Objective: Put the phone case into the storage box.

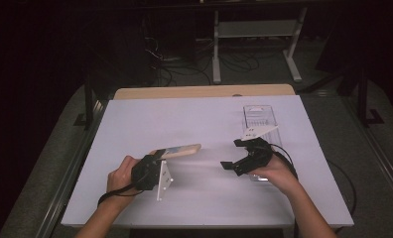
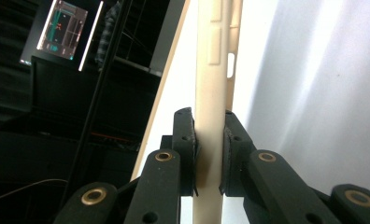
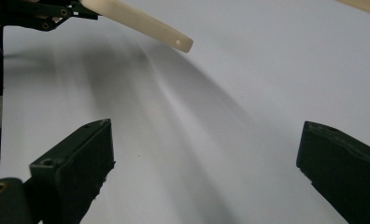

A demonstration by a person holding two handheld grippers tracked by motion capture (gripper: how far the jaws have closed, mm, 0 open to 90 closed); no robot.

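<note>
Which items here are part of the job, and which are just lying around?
In play:
- cream phone case, clamped edge-on in the left claw
- right claw, open with nothing between its jaws, held beside the case's free end

Lying about:
- clear plastic box at the table's far right
- cables and a white stand on the floor beyond

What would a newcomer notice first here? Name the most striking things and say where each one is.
The cream phone case, clamped edge-on in the left gripper, held above the white table left of centre. Opposite it, the right gripper points toward the case with jaws spread wide and nothing between them. Behind that hand, a clear plastic tray lies near the table's far right side.
</note>
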